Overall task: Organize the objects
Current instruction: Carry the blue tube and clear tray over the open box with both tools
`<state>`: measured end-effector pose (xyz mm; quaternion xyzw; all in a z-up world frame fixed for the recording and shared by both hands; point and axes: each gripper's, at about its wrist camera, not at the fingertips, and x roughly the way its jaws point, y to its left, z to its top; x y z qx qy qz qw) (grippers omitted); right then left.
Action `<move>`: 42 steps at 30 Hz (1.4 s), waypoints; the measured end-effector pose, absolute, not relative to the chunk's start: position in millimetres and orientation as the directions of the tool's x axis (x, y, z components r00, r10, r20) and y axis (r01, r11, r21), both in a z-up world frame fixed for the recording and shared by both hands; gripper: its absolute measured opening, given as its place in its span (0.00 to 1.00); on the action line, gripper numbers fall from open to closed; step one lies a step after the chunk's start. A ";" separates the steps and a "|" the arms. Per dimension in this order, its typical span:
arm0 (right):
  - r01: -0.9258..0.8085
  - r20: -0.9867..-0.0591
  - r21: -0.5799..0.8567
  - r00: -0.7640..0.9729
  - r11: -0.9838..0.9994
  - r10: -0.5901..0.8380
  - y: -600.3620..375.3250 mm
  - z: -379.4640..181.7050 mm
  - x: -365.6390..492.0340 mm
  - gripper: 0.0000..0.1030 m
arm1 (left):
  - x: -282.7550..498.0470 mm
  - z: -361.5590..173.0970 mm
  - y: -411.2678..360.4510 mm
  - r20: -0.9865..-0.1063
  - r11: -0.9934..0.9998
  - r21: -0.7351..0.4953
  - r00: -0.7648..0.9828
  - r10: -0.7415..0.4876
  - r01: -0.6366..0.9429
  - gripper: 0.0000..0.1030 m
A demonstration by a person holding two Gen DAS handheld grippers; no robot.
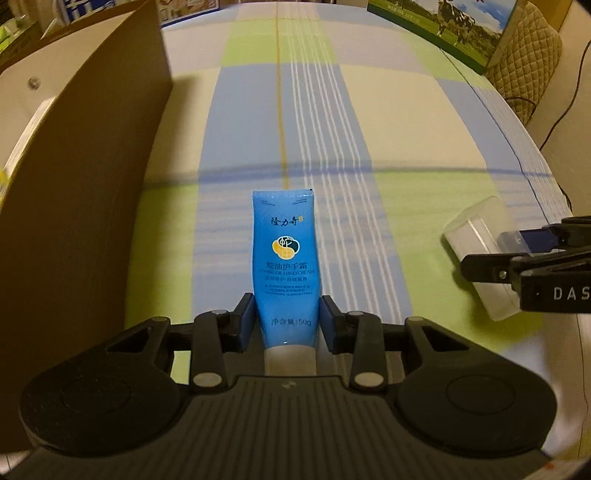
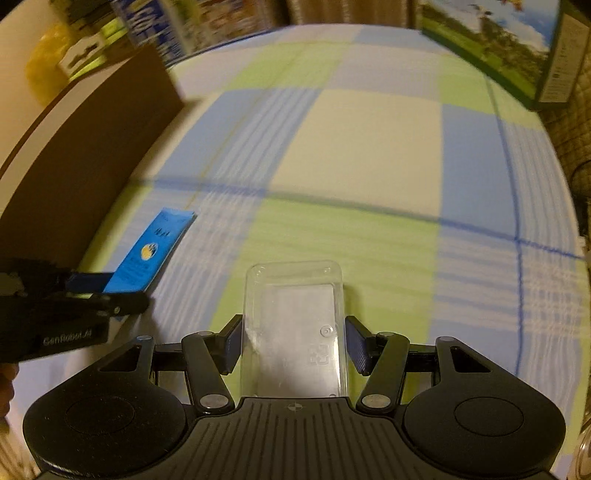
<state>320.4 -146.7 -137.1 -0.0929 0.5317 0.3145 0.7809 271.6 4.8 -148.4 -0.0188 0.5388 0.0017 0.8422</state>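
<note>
A checked cloth point(image 1: 369, 110) in blue, green and cream covered the worktop and filled most of both views. A brown cardboard box point(image 1: 92, 184) rose along the left edge of each frame, with a carton printed with a cow point(image 1: 443, 26) at the upper right. In the lower centre of the left view, the left tongs point(image 1: 287, 317) were clenched on a blue hand-cream tube point(image 1: 284, 258), cap toward the camera and crimped end pointing away. In the lower centre of the right view, the right tongs point(image 2: 293, 345) gripped a clear plastic case point(image 2: 293, 325) by its long sides. Both items seemed lifted clear of the cloth. For tidy sorting, each probably wanted a steady, level carry toward the box, with grips kept firm and the tongs well apart from each other.
</note>
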 end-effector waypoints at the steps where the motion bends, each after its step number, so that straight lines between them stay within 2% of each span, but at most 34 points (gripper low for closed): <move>1: -0.605 -0.891 0.190 0.225 0.773 0.395 -145.1 -138.0 312.0 0.53 | 265.4 -148.4 6.4 -0.909 0.999 -0.032 0.417 -0.017 -0.029 0.31; 16: -0.740 -0.904 0.081 0.228 0.668 0.362 -133.6 -148.2 237.0 0.53 | 190.8 -142.9 16.1 -0.925 0.997 -0.039 0.379 -0.009 -0.072 0.31; 21: -0.758 -0.901 0.025 0.266 0.652 0.343 -129.5 -151.9 228.8 0.53 | 192.0 -143.1 12.3 -0.923 0.998 -0.022 0.384 -0.001 -0.051 0.38; 27: -0.744 -0.895 0.018 0.286 0.668 0.343 -131.9 -150.8 223.5 0.53 | 190.3 -143.9 8.2 -0.916 1.000 0.005 0.401 0.016 -0.027 0.41; 28: -0.741 -0.894 0.021 0.287 0.671 0.344 -132.5 -150.7 223.5 0.53 | 190.4 -144.0 8.5 -0.914 1.000 0.007 0.405 0.015 -0.021 0.38; 29: -0.738 -0.894 0.022 0.288 0.675 0.344 -133.3 -150.1 222.9 0.52 | 189.7 -143.7 8.2 -0.912 1.000 0.007 0.410 0.012 -0.015 0.31; 42: -0.697 -0.880 0.127 0.249 0.705 0.405 -143.9 -135.3 221.7 0.52 | 173.2 -132.7 15.2 -0.904 0.999 -0.035 0.428 -0.023 -0.020 0.30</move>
